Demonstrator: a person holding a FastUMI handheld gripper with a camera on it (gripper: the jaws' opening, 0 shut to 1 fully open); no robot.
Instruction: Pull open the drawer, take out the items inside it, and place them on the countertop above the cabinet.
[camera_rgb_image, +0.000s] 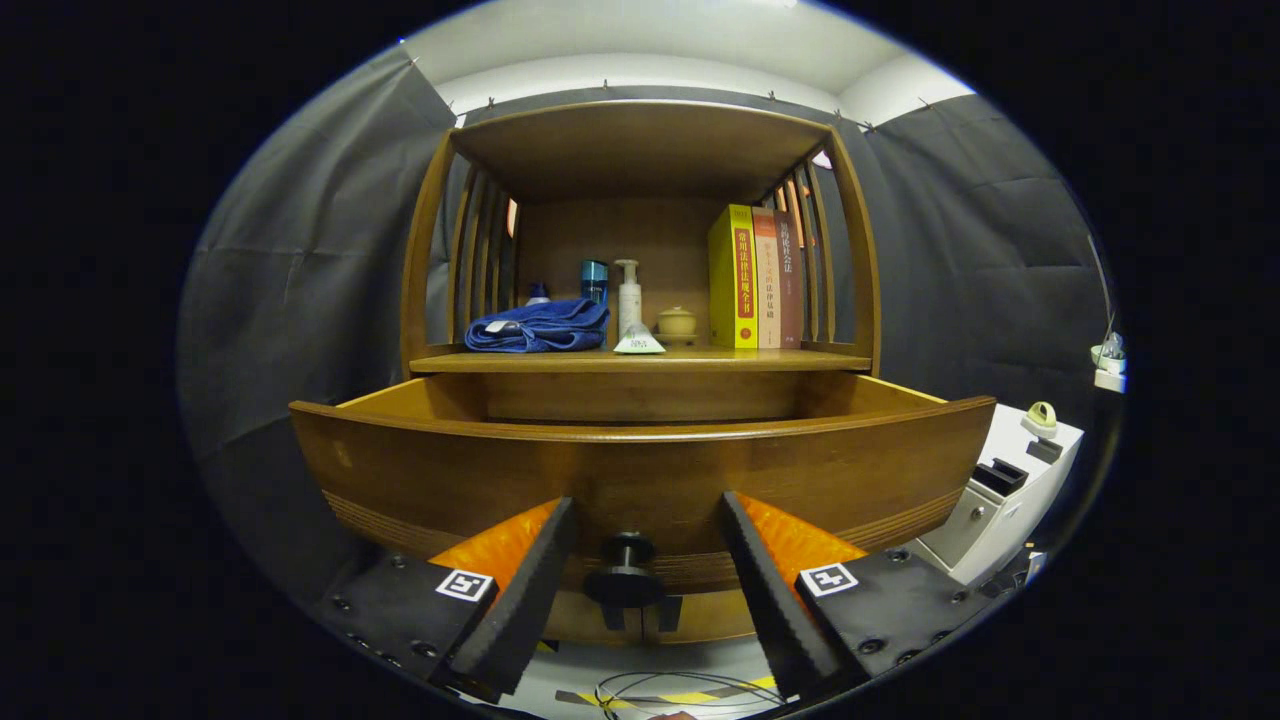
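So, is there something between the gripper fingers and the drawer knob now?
Nothing visible. The drawer knob sits in the open gap of the gripper, with neither finger touching it. The drawer is already pulled out below the countertop.

My gripper is spread wide, fingers on either side of the dark knob without touching it. The drawer stands pulled out below the countertop.

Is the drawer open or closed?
Open. The drawer front stands out well ahead of the cabinet, side walls showing behind it. The gripper is open, its fingers either side of the knob, not touching.
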